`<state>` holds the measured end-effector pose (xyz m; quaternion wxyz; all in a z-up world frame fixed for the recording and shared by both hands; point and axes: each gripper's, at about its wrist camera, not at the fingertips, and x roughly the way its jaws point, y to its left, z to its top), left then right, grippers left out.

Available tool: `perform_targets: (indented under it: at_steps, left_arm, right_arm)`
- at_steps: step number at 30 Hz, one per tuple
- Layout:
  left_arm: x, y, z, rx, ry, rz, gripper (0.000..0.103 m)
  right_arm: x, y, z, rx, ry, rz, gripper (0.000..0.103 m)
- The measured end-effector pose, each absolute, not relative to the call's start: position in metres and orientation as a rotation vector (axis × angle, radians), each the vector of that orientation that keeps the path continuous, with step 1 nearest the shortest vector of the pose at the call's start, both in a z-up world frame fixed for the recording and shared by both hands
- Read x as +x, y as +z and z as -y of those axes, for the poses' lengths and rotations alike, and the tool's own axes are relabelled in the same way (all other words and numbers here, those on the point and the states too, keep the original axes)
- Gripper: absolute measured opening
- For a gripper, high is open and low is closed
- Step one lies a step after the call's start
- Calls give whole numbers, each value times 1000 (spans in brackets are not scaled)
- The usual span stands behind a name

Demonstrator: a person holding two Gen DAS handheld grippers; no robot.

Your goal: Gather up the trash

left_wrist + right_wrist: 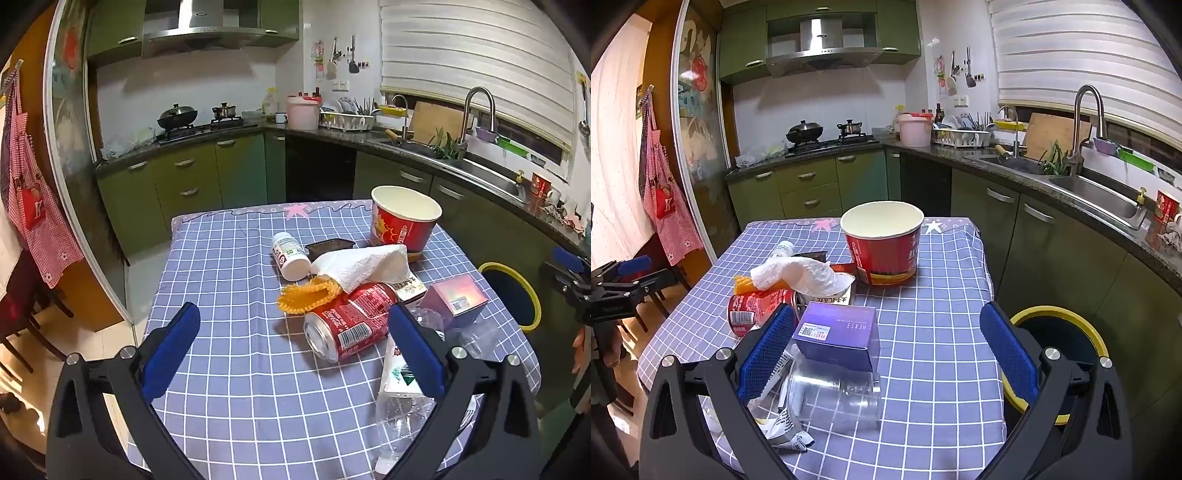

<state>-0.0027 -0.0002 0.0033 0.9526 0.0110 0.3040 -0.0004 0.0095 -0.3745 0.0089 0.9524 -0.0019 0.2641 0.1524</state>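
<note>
Trash lies on a table with a blue checked cloth (pixel 229 280). In the left wrist view a red soda can (pixel 347 321) lies on its side beside an orange ruffled wrapper (pixel 306 297) and a white paper towel (pixel 364 266). A white pill bottle (pixel 290 254), a red paper bucket (pixel 404 225), a purple box (pixel 456 299) and a clear plastic bottle (pixel 402 406) are there too. My left gripper (pixel 293 308) hangs open above the can. My right gripper (pixel 886 308) is open over the purple box (pixel 838 332) and a clear bottle (pixel 834 395), touching nothing.
A dark bin with a yellow rim (pixel 1052 310) stands on the floor just off the table's right edge. Green kitchen cabinets (pixel 192 177), a stove and a sink (pixel 1097 199) run along the far walls. A crumpled wrapper (pixel 783 424) lies at the near edge.
</note>
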Motion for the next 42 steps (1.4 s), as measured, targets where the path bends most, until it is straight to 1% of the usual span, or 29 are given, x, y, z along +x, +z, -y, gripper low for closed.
perform_targets:
  at_steps: [42]
  left_arm:
    - [-1,-4,9,30,-3,-622,97]
  right_arm:
    - [16,-3,366,5,321,-557,99]
